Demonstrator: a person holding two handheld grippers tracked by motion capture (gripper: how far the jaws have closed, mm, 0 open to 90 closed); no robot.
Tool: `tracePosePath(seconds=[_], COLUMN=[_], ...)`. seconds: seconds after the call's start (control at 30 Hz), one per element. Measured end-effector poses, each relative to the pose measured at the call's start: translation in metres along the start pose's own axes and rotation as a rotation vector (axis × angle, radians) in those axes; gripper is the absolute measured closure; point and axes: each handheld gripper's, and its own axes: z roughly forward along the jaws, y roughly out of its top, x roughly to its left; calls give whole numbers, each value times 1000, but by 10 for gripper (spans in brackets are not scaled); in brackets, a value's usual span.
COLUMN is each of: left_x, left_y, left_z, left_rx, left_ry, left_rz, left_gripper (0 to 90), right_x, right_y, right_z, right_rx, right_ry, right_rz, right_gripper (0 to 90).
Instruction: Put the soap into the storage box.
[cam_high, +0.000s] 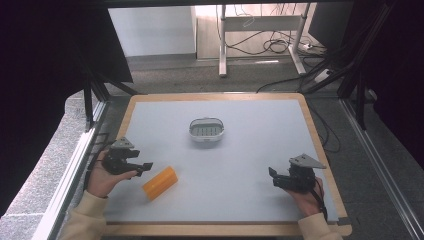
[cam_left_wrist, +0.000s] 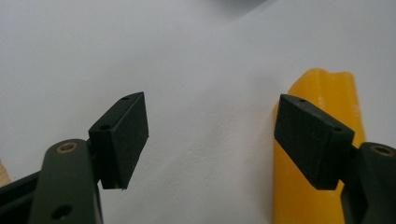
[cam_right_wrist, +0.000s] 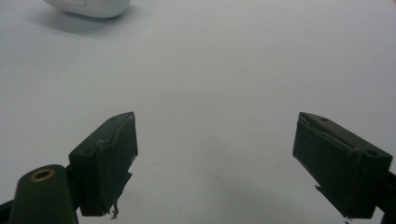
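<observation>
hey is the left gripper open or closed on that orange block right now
Open. In the left gripper view the left gripper has its jaws wide apart over bare mat, and the orange block lies behind one jaw, not between them.

light: even, bright overhead | shadows: soft, faint | edges: dark surround in high view | close views: slightly soft

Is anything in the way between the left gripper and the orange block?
No. The left gripper sits right beside the orange block with its jaws open, and bare table lies between them. The white dish stands farther back, off to the side.
</observation>
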Motion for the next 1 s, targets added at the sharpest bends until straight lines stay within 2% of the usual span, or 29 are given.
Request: tracePosePath(seconds=[0.23, 0.43, 0.6, 1.0], left_x=[-7, -16, -23, -36], left_y=[6, 10, 11, 13], left_z=[-11, -16, -12, -3], left_rx=[-13, 9, 53, 107], left_ry=[-7, -26, -54, -78], left_rz=[7, 17, 22, 55], left_gripper=[273, 278, 288, 292], right_x=[1, 1, 2, 3], right_y=[0, 0, 0, -1], right_z=[-1, -1, -2, -1], right_rx=[-3, -4, -5, 0], right_ry=[-4, -4, -5, -9], right_rz=[-9, -12, -16, -20], right_gripper=[148, 148, 148, 148])
